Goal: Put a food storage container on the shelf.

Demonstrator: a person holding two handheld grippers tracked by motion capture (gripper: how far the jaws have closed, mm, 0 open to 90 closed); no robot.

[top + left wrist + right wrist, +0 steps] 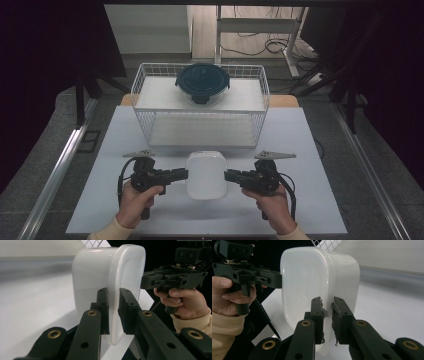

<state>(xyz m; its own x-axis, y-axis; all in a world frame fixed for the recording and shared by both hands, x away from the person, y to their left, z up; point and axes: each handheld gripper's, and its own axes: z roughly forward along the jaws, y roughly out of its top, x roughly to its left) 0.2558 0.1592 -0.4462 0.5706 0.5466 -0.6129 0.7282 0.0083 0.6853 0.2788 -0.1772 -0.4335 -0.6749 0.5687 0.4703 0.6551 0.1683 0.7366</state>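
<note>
Both grippers, left (183, 174) and right (229, 175), had fingers clamped on the white container's (206, 175) rim at nine and three o'clock; lifting level mattered.

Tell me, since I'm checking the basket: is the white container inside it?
No, the white container sits on the table in front of the wire basket.

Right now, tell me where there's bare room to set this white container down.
Free: the table beside the wire basket, and the strip below the white container. Inside the basket, its front half. Crowded: its back, under the lidded bowl.
</note>
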